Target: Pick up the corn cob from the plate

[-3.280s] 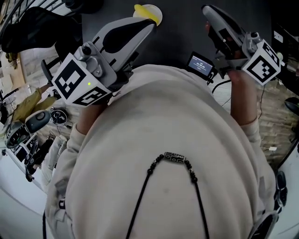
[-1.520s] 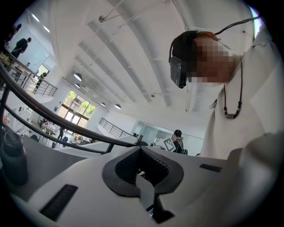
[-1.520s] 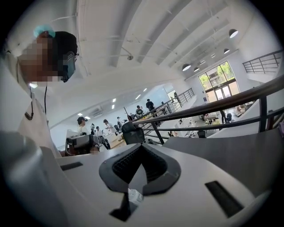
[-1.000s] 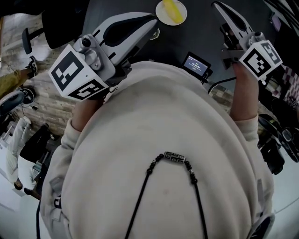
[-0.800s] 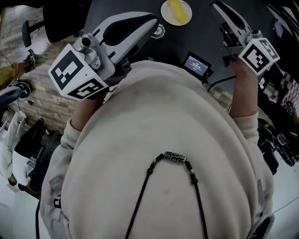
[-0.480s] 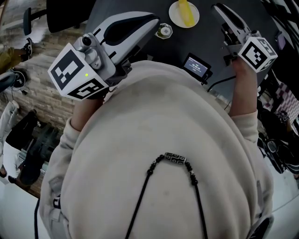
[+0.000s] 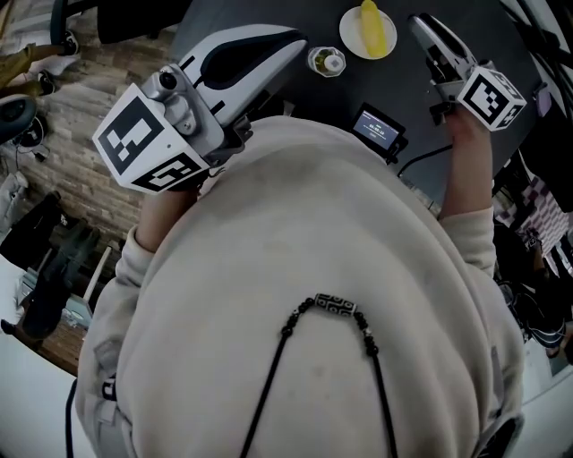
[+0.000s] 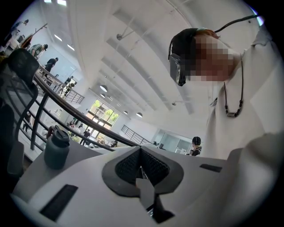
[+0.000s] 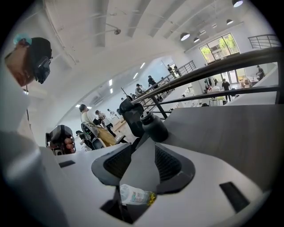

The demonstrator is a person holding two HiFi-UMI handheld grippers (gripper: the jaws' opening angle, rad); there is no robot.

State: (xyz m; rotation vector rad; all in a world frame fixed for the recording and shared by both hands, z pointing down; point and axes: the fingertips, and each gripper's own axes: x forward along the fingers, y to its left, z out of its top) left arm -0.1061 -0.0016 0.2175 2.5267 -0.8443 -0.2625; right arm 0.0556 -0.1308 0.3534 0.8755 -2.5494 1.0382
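Yellow corn cob [image 7: 373, 27] lies on a white plate [image 7: 351, 36], seen in the head view only, beyond both tools. Screen [image 7: 379, 128] text and bottle [image 9: 133, 195] label are too small to read. Left gripper [image 8: 141, 167] is clenched and empty. Right gripper [image 9: 144, 162] jaws have just been opening and grip nothing; the bottle is glimpsed through their gap.

No readable text, small screen [image 7: 380, 125] illegible
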